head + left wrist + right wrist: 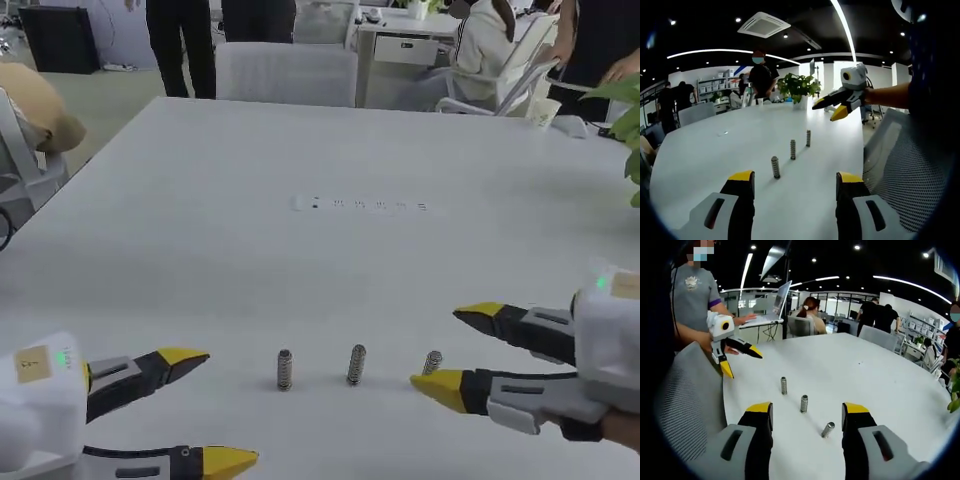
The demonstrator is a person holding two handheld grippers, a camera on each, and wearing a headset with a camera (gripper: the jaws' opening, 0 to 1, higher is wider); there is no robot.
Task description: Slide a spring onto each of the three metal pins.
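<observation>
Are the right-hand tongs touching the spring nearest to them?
Apart. In the left gripper view the right tongs hang above the nearest spring, with bare table showing between their tips and it.

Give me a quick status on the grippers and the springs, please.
Left gripper and right gripper open, empty, above the table. Three springs stand in a row between them; rightmost spring leans. No obstruction seen.
</observation>
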